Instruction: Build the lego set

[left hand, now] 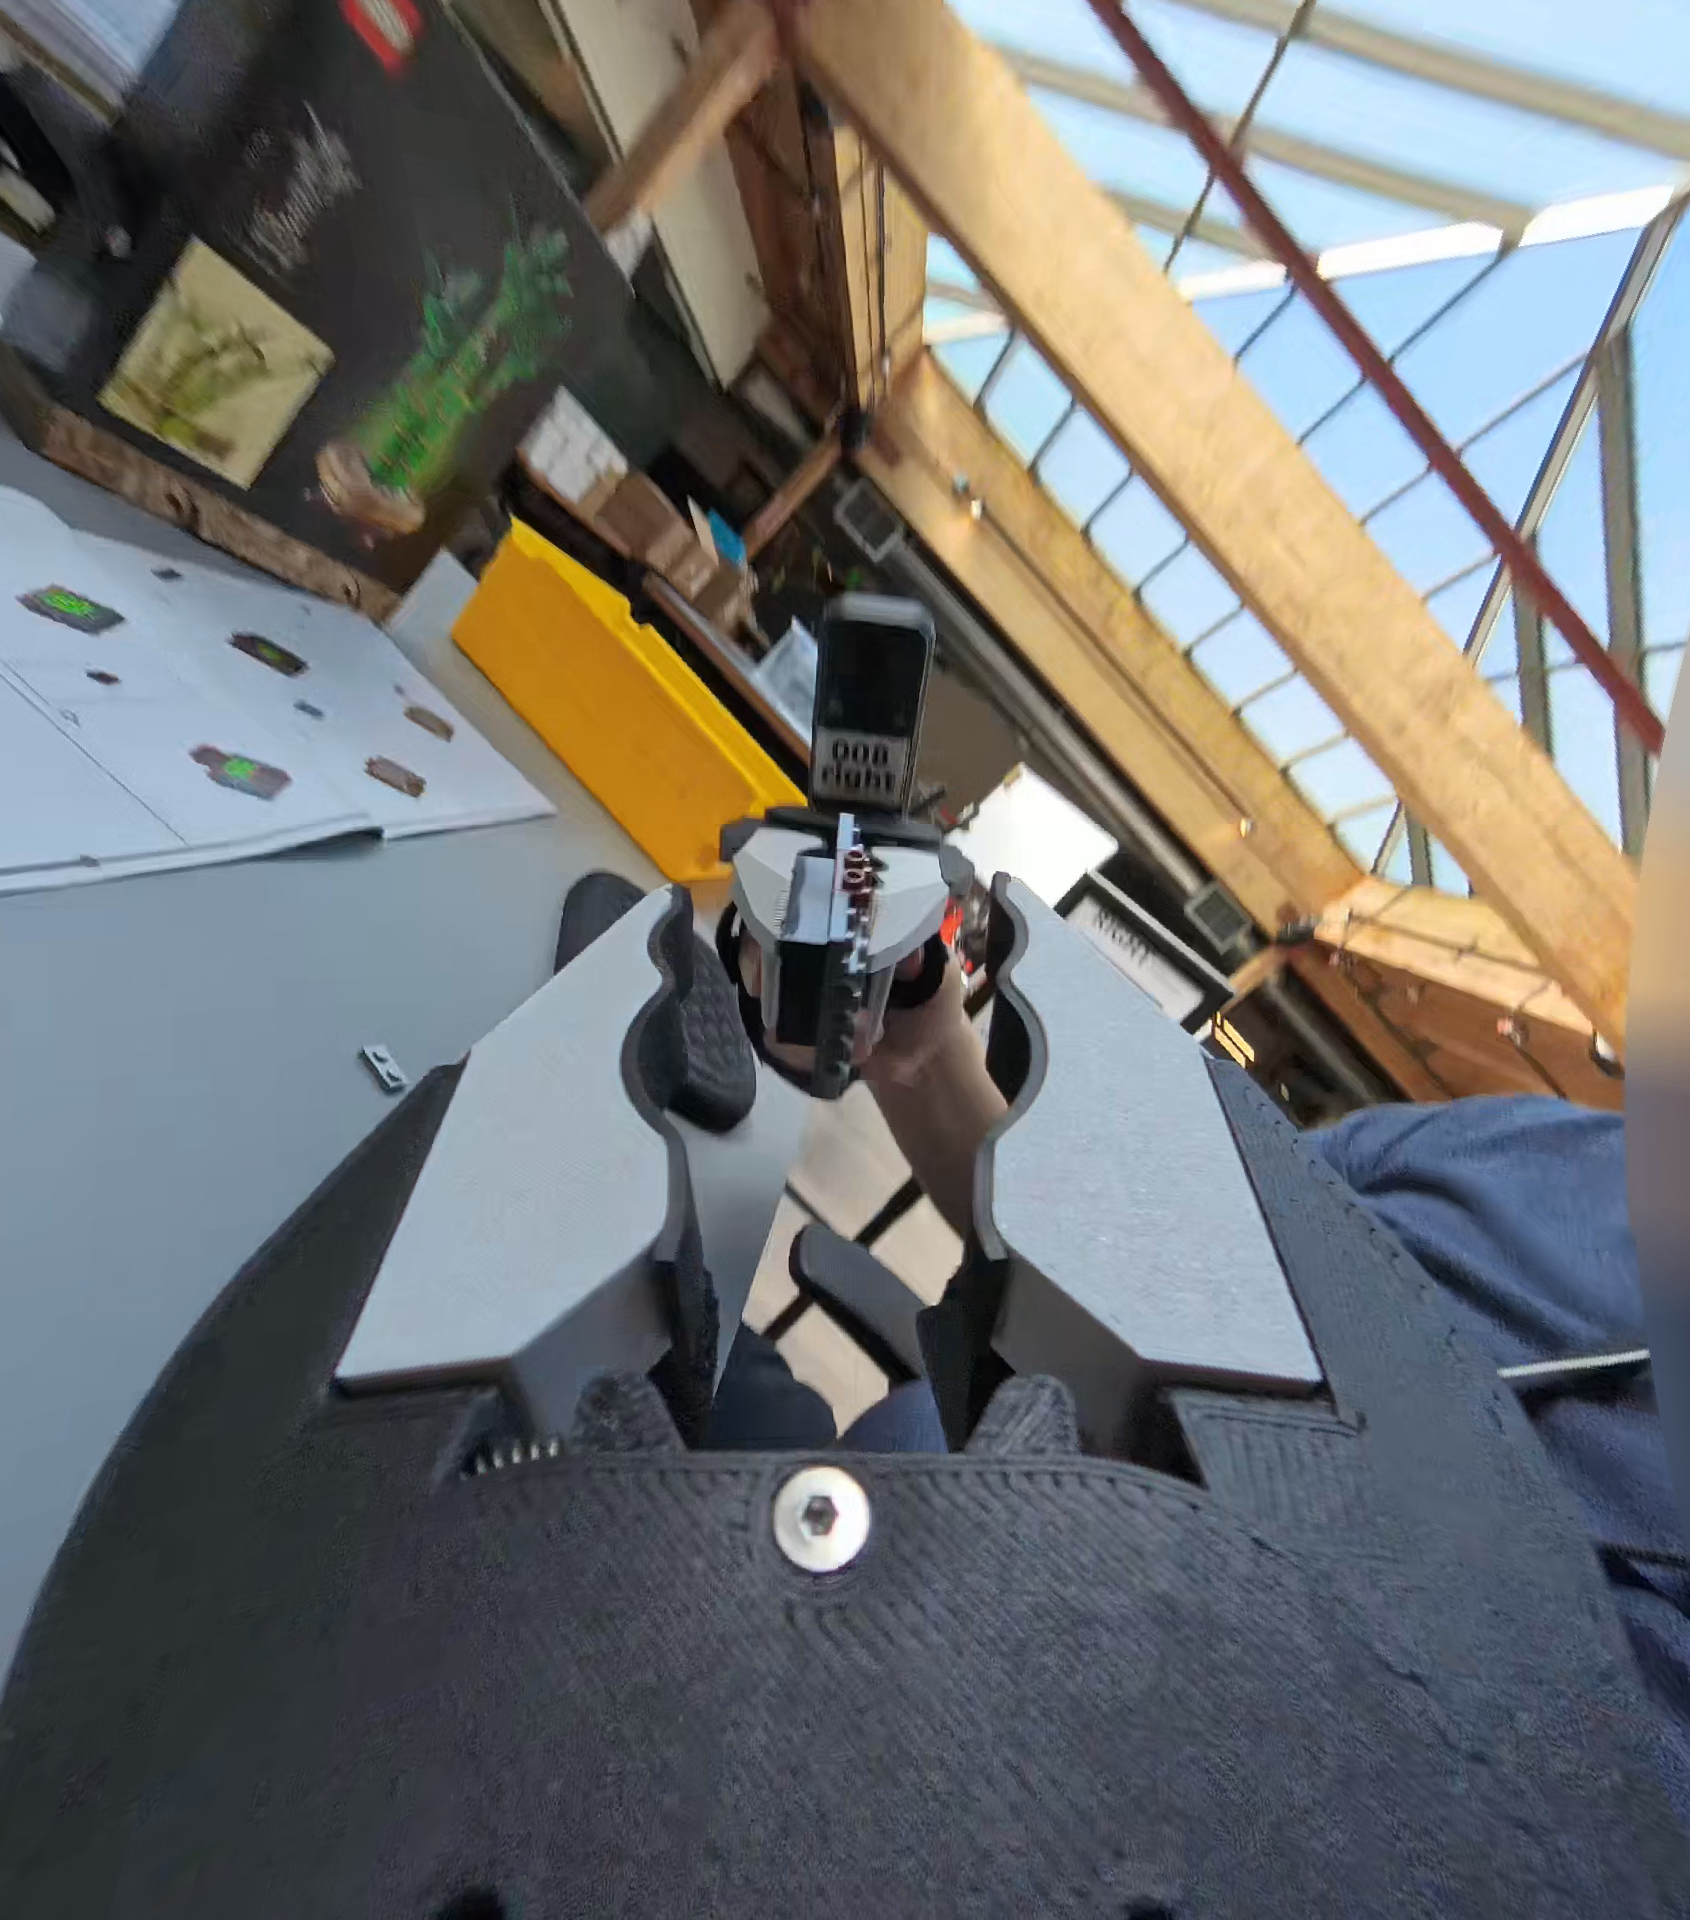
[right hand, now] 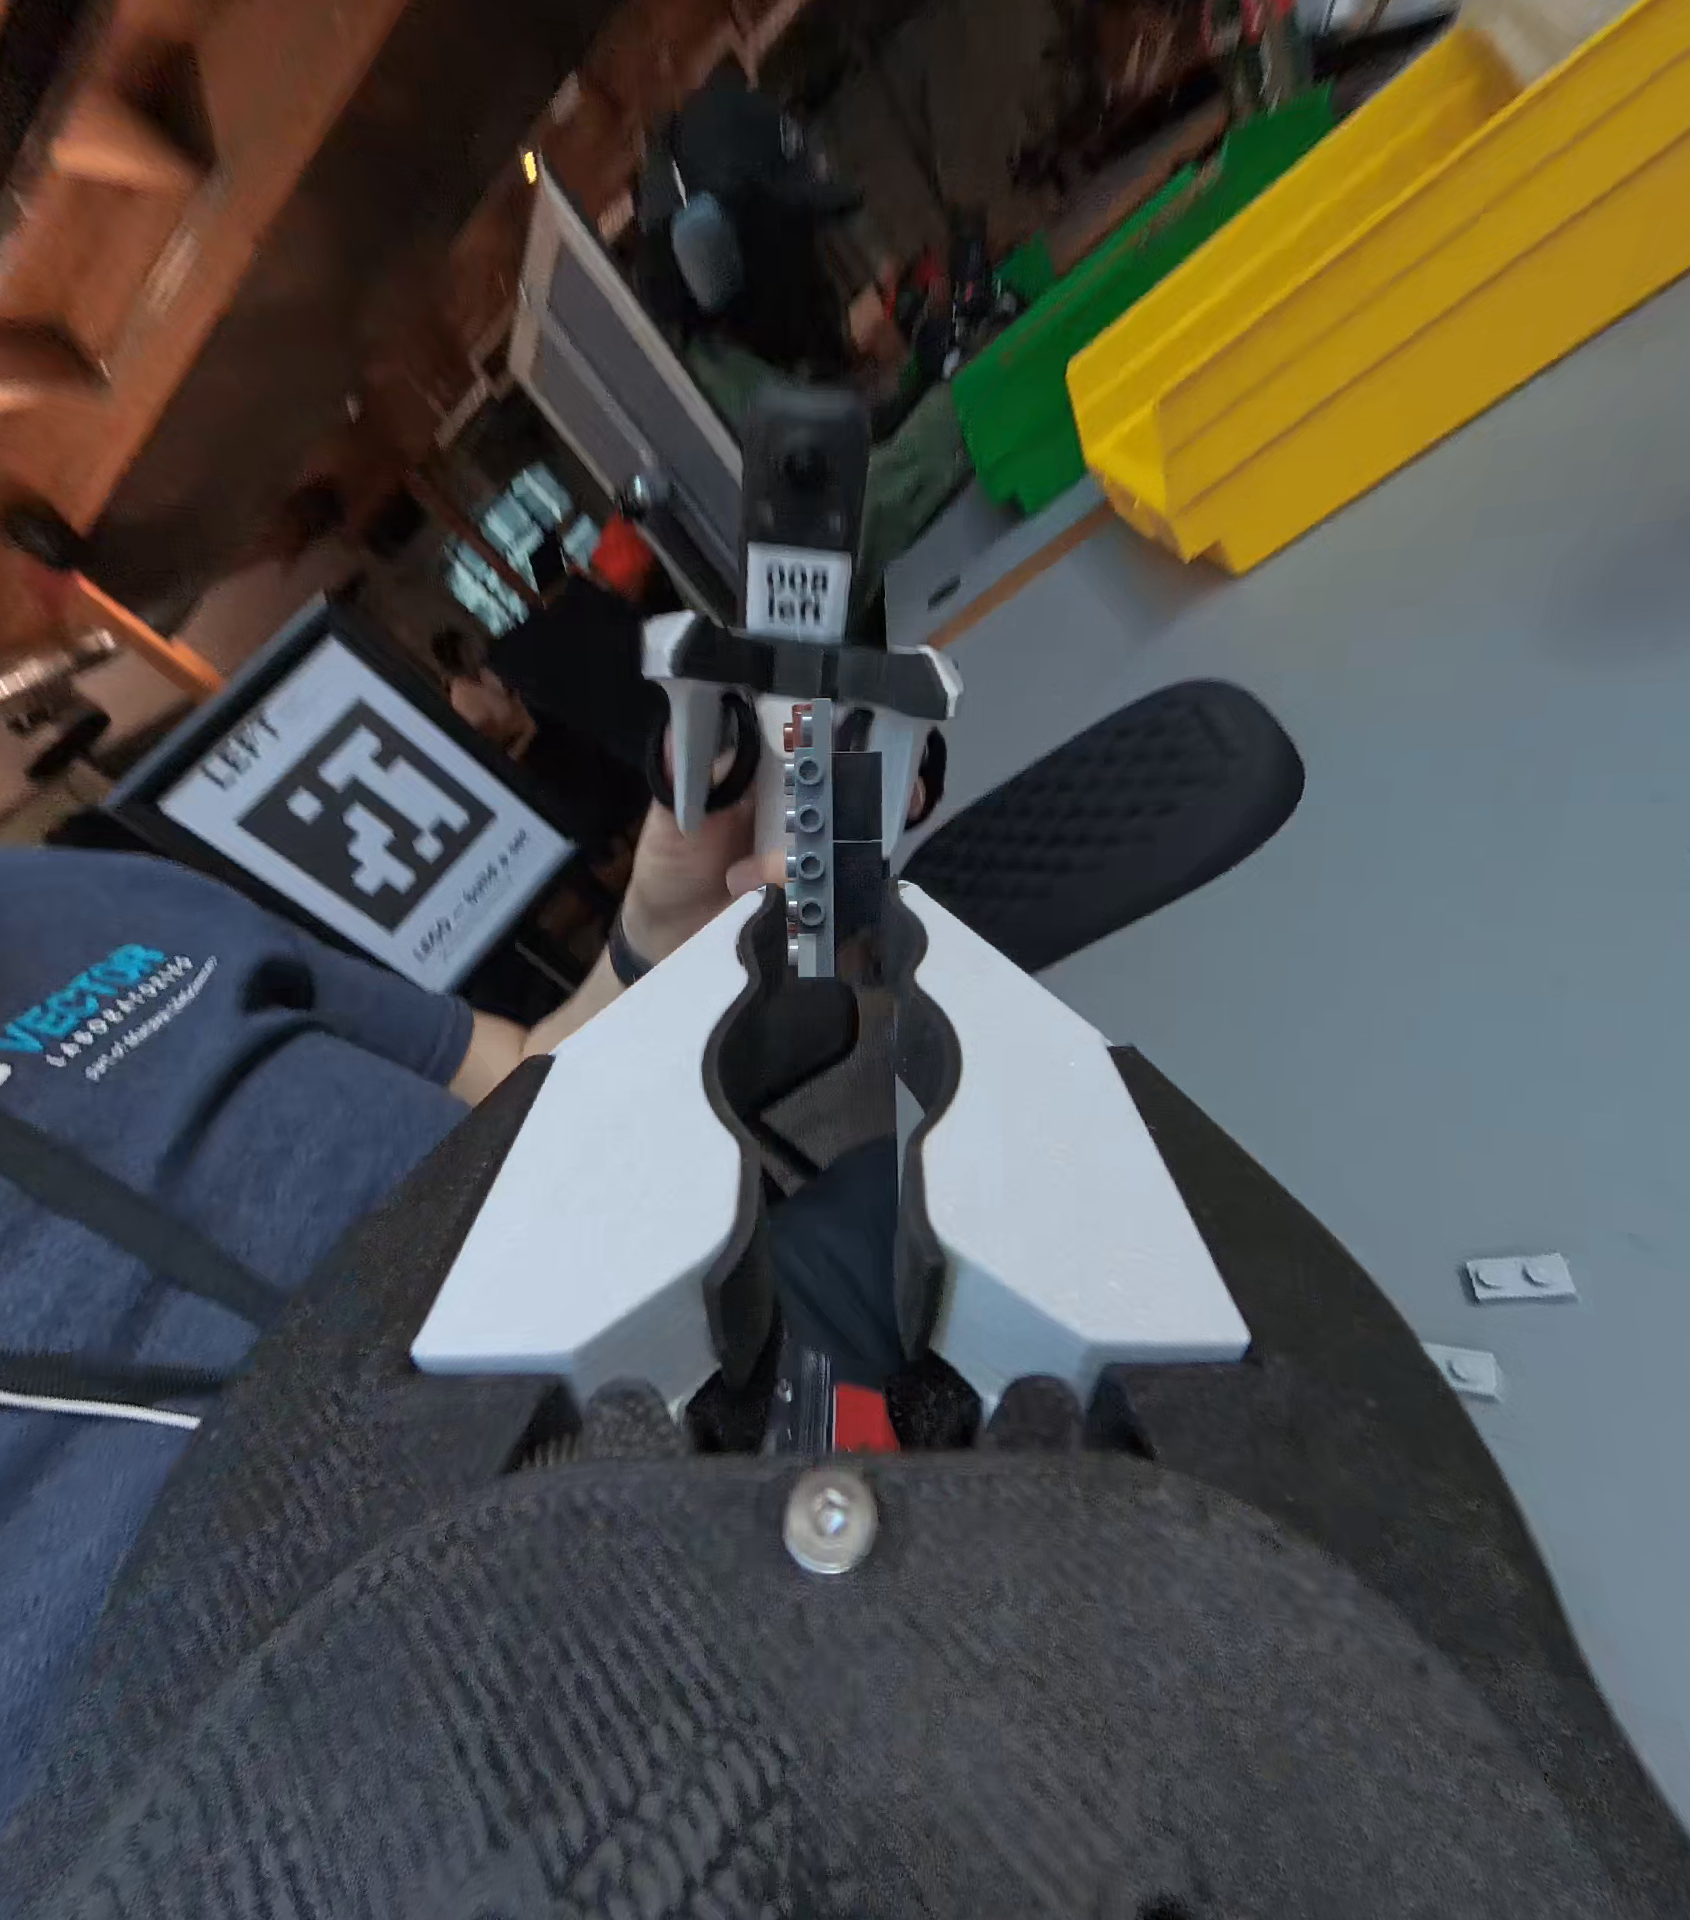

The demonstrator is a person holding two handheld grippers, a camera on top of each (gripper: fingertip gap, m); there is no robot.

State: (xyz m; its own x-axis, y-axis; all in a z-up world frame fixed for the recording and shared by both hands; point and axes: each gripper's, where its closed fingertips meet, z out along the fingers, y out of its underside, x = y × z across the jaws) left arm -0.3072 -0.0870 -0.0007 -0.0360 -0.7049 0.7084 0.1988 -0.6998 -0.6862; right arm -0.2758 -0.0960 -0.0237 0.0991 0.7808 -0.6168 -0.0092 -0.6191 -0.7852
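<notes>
My right gripper (right hand: 833,899) is shut on a Lego assembly (right hand: 810,842): a long grey studded plate with black bricks along one side. It holds the assembly up in the air, off the table. My left gripper (left hand: 836,904) is open, faces the right one, and has nothing clamped. In the left wrist view the assembly (left hand: 846,966) sticks out of the right gripper (left hand: 820,1029) towards me, just beyond my fingertips. In the right wrist view the left gripper (right hand: 791,826) has its fingers spread on either side of the assembly's far end.
A grey table (right hand: 1443,831) carries loose small grey plates (right hand: 1521,1278) (left hand: 386,1067), an open instruction booklet (left hand: 145,717), the dark set box (left hand: 321,260), and yellow bins (right hand: 1340,343) (left hand: 612,707) with a green bin (right hand: 1059,364). A black chair back (right hand: 1111,821) is nearby. Left tips to right tips: about 5 centimetres.
</notes>
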